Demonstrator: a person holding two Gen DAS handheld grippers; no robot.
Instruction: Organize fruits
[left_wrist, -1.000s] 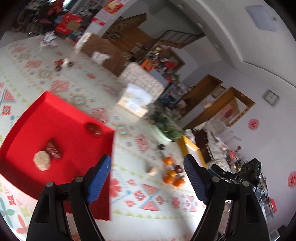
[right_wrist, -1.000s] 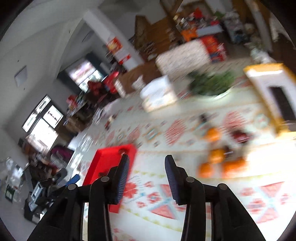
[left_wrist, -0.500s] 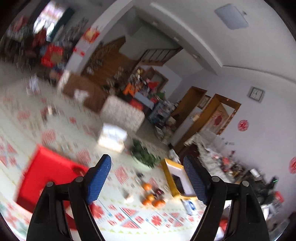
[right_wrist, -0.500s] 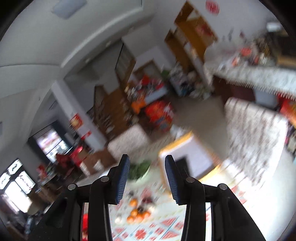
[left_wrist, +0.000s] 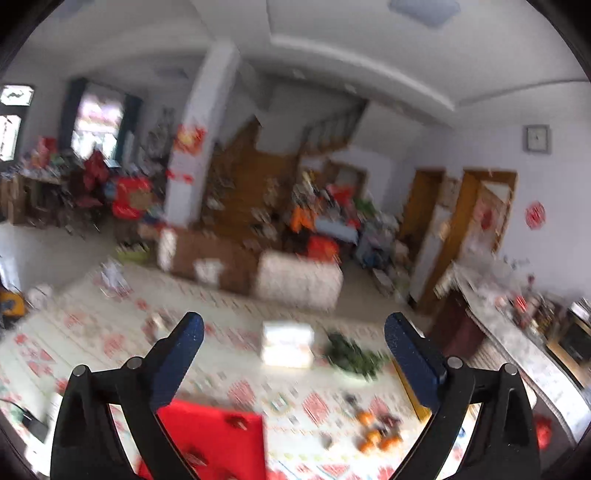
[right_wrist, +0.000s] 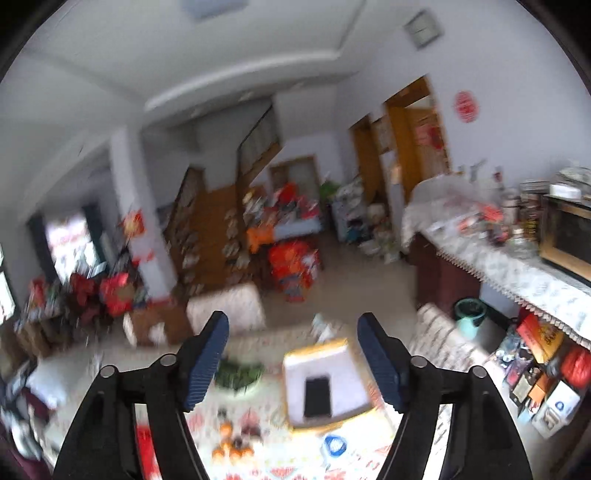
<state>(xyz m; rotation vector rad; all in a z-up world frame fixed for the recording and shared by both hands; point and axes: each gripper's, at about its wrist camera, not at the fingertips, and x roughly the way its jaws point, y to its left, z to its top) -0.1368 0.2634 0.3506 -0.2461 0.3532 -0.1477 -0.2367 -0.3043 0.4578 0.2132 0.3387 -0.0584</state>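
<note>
Both my grippers, left gripper (left_wrist: 293, 334) and right gripper (right_wrist: 293, 334), gape empty, raised high. Heavy blur; I could misjudge the oranges (left_wrist: 376, 435) at lower right and knock them off.

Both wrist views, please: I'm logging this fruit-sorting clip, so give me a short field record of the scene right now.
left hand-held gripper: open, holding nothing, raised above the table
right hand-held gripper: open, holding nothing, raised above the table
red tray: on the patterned tablecloth, contents too blurred to tell
oranges: small cluster loose on the cloth, right of the red tray
yellow-rimmed tray: holds a dark flat item
greens: beyond the oranges
image quality: motion blur in both views
</note>
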